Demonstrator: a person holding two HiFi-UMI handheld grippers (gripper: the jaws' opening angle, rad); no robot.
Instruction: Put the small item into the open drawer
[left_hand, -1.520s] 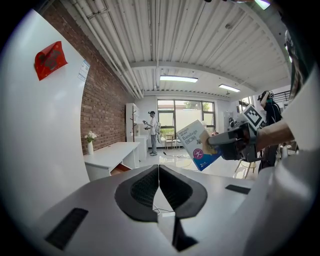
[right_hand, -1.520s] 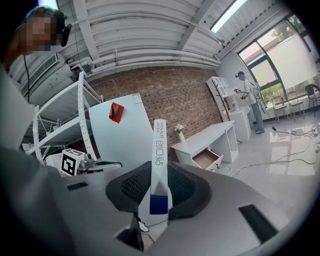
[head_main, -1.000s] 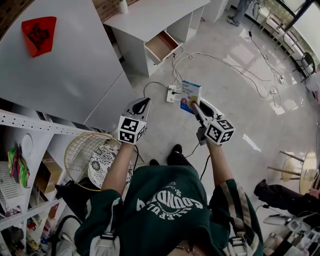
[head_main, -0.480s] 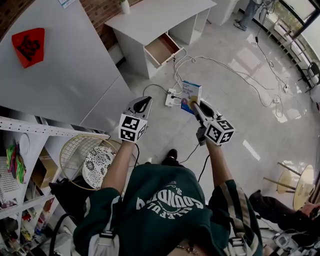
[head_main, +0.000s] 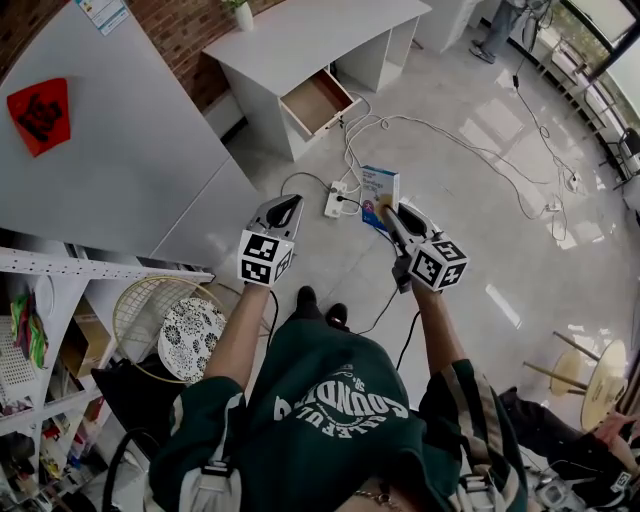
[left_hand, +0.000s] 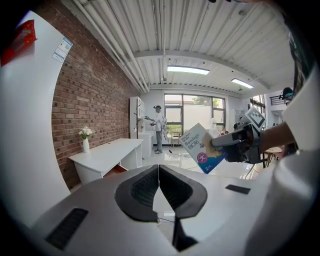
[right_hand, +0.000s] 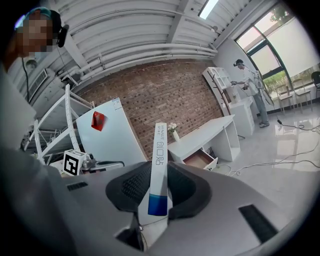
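My right claw (head_main: 388, 214) pinches the cardboard box (head_main: 380, 187) edge-on by its lower end at frame centre, which I judge light, stiff but crushable; the open drawer (head_main: 316, 98) is upper middle, and my left claw (head_main: 284, 210) is closed and empty.

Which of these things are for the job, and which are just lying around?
For the job:
- flat white-and-blue bandage box, pinched in the right gripper
- open wood-lined drawer in the white desk

Just lying about:
- white power strip and white cables on the floor
- red paper on the white cabinet
- white vase of flowers
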